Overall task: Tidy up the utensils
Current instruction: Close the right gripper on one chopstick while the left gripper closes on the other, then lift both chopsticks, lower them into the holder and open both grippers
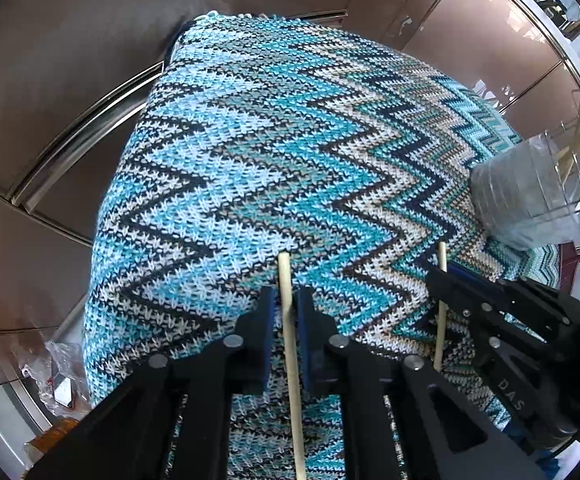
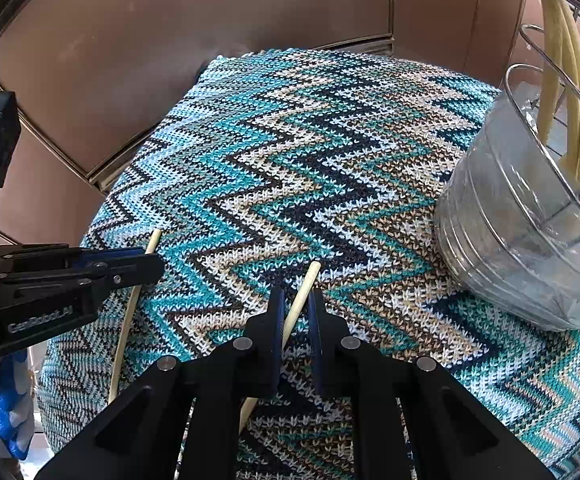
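Note:
Two pale wooden chopsticks lie on a blue, white and brown zigzag knitted cloth. My left gripper points steeply down at the cloth, its blue pads shut on one chopstick near its blunt end. To its right, my right gripper is clamped on the second chopstick. In the right wrist view, my right gripper is shut on that chopstick, which slants across the cloth. My left gripper holds its chopstick at the left.
A clear ribbed plastic container stands on the cloth's right side, also visible as the plastic container. Behind it a wire rack holds several pale yellow utensils. Brown panels with metal strips surround the cloth. Crumpled plastic wrap lies at lower left.

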Tool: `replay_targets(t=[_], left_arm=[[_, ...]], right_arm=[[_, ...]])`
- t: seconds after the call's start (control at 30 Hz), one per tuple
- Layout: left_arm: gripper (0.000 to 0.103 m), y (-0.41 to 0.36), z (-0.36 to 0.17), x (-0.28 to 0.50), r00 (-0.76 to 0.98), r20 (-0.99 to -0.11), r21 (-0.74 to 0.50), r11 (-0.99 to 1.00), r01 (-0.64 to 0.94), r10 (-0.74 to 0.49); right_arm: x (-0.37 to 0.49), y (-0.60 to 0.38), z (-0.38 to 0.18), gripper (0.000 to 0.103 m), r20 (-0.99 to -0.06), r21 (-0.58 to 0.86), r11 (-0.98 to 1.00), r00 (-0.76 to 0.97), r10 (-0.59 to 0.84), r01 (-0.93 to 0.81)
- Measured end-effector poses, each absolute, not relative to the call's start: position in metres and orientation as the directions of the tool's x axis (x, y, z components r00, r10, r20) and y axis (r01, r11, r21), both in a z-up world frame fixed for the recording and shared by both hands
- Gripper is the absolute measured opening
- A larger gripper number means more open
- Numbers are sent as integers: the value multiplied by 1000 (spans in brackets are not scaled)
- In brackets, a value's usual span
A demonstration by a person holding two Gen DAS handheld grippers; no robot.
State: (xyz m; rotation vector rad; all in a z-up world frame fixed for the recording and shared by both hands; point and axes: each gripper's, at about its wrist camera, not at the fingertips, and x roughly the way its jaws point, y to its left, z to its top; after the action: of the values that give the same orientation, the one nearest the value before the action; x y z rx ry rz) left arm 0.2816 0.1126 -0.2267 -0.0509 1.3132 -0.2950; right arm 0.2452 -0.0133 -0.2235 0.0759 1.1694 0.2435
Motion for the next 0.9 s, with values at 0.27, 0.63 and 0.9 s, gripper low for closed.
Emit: replay_targets(t=[0.27,0.63,0.9], left_arm=[[5,112,-217,272,253,-937,-199,963,180,-241],[5,133,-175,234,376,-880,-239,954,179,-291],[5,148,-143,200,464,-817,-295,940,172,-342]], right_arm=[[227,-13,-214,9,-886,217,963,382,264,-160],[173,-21,-168,5,-796,255,941,504,336,-224],[118,-32,-127,5,-684,270,926,624,378,-264]])
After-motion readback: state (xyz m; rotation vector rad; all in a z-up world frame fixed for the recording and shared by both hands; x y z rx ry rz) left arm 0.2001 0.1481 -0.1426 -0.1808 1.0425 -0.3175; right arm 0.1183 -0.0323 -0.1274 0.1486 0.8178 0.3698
